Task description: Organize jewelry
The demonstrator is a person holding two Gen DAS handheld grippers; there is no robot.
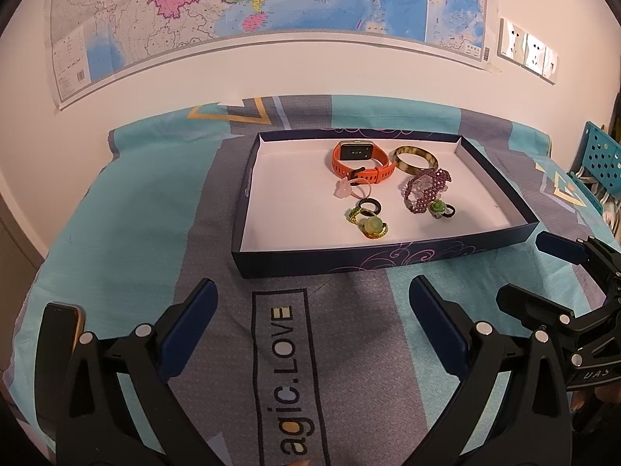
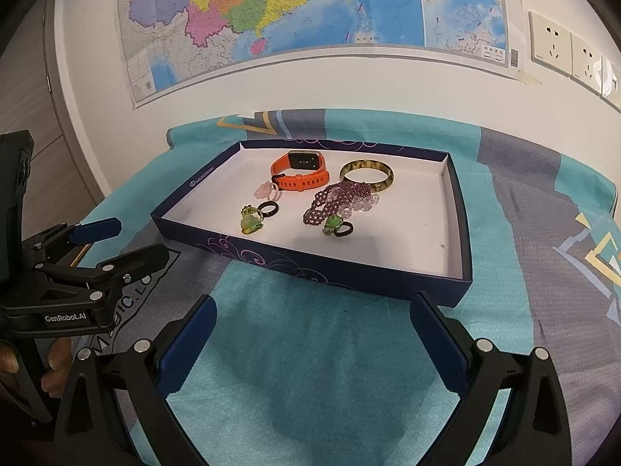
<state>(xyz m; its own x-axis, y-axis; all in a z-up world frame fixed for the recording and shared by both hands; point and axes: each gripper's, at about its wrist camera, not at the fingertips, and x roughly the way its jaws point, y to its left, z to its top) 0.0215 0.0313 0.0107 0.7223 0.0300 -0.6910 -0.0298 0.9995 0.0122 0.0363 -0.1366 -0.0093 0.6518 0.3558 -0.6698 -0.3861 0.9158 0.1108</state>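
Observation:
A shallow dark-blue box tray (image 1: 388, 262) (image 2: 310, 272) with a white floor sits on the patterned cloth. In it lie an orange watch (image 1: 359, 161) (image 2: 300, 173), a mottled bangle (image 1: 416, 159) (image 2: 366, 174), a purple bead bracelet (image 1: 425, 190) (image 2: 337, 200), a pink flower ring (image 1: 345, 190) (image 2: 266, 191), a black ring (image 1: 369, 206) (image 2: 268, 209) and two green-stone rings (image 1: 372, 227) (image 2: 333, 225). My left gripper (image 1: 312, 310) is open and empty in front of the tray. My right gripper (image 2: 312, 322) is open and empty, also short of the tray.
A phone (image 1: 58, 353) lies at the left on the cloth. A map (image 1: 252, 4) and wall sockets (image 2: 559, 50) hang behind. A teal perforated bin (image 1: 601, 159) stands at the right edge. Each gripper shows in the other's view (image 1: 574, 291) (image 2: 77, 264).

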